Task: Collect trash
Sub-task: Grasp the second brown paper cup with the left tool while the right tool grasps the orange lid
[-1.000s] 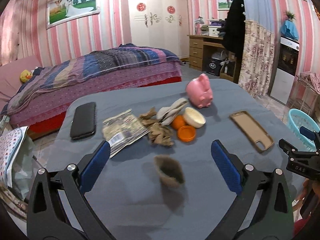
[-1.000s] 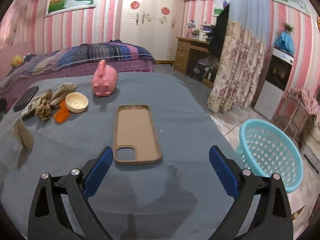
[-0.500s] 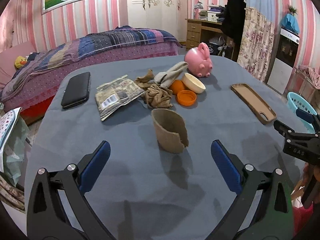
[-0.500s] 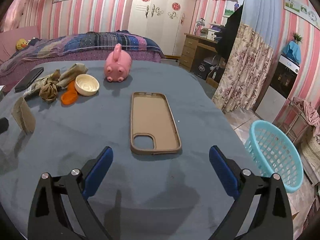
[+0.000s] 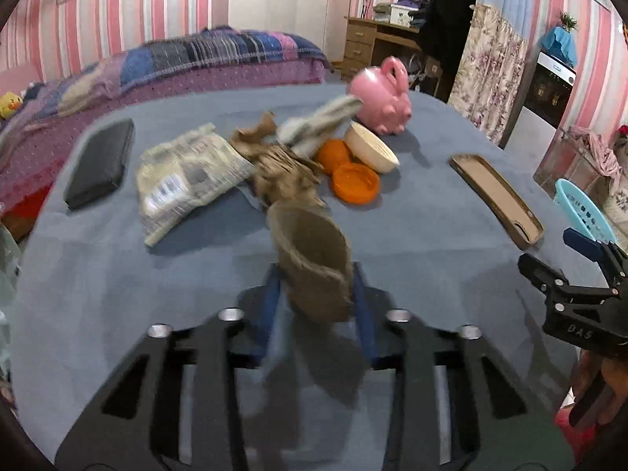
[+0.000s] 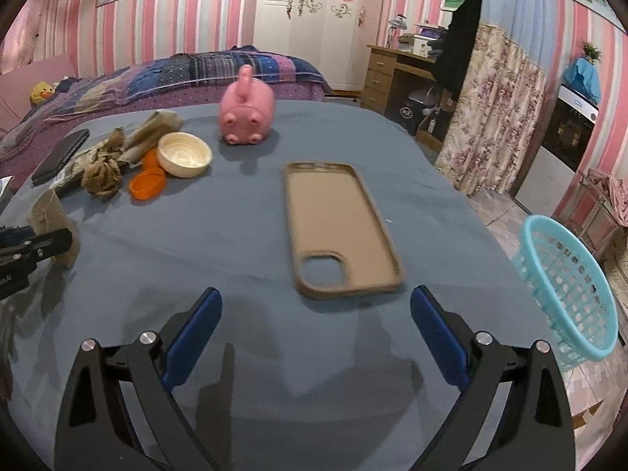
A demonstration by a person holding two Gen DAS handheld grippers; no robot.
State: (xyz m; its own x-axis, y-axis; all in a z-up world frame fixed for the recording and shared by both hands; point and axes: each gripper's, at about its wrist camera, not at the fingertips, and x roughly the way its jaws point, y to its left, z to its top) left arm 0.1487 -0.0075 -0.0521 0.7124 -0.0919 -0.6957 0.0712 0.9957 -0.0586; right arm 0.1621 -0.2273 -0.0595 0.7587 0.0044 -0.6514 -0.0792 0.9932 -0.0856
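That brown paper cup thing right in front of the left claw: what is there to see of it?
The brown cup looks like crumpled, soft paper or cardboard, dull tan, with a ragged, dented rim. It stands tilted on the blue-grey table cover, its open mouth turned up and away from the camera. It sits between the blue pads of the left gripper, whose jaws have just been closing in on it; the pads look to be at its sides, though blur hides how firmly. The right wrist view shows it near the table's edge, apart from the other scraps.

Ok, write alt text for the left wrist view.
The left hand-held gripper has just been closing on a torn brown paper cup standing on a blue-covered table. Behind it lie crumpled paper, a wrapper and a pink piggy bank.
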